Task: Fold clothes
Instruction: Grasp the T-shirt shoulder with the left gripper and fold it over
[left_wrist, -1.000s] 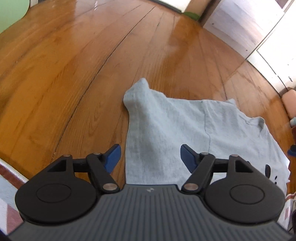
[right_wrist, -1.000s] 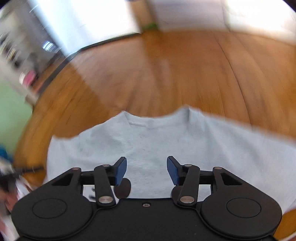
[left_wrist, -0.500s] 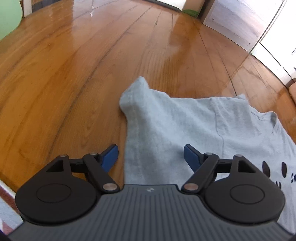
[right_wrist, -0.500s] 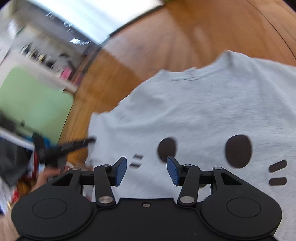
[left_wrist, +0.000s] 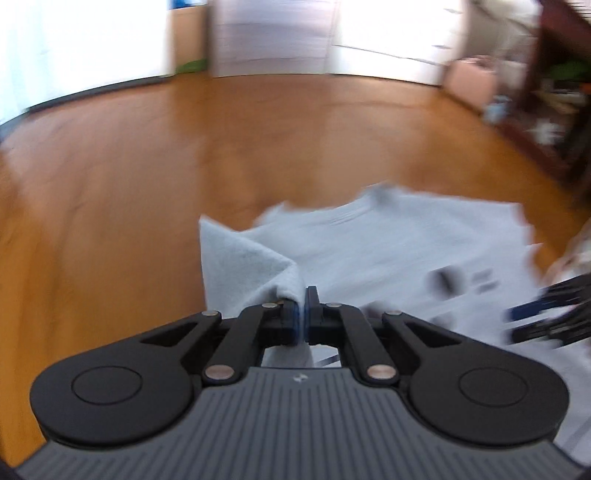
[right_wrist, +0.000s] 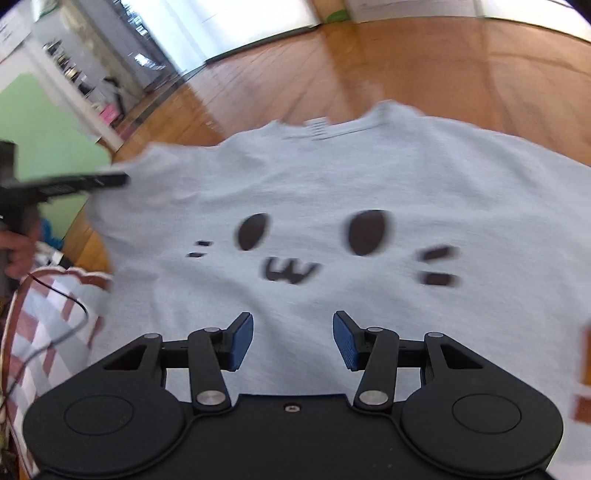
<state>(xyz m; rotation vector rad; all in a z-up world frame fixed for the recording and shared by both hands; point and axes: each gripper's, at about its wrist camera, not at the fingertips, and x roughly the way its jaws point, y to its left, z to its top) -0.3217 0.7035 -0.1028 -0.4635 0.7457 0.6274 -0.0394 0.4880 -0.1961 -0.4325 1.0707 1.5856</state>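
A light grey T-shirt (right_wrist: 332, 177) with a black cat face print lies spread on the wooden floor (right_wrist: 332, 55), collar at the far side. My left gripper (left_wrist: 302, 314) is shut on a pinched fold of the T-shirt (left_wrist: 258, 254) at its left sleeve, lifting the cloth into a peak. In the right wrist view my right gripper (right_wrist: 293, 339) hovers open over the lower front of the shirt, nothing between its blue pads. The left gripper (right_wrist: 74, 182) shows at the shirt's left edge there, blurred, with a hand (right_wrist: 16, 254) on its handle. The right gripper (left_wrist: 546, 310) appears blurred at the left view's right edge.
A red and white checked cloth (right_wrist: 40, 317) with a thin black cable lies at the near left. A green panel (right_wrist: 33, 125) stands at the left. Shelves and clutter (left_wrist: 546, 74) line the far right wall. Bare wooden floor (left_wrist: 110, 184) stretches beyond the shirt.
My left gripper has shut on the shirt's left sleeve and raised a fold. The right gripper has stayed open and drawn back over the shirt's lower front.
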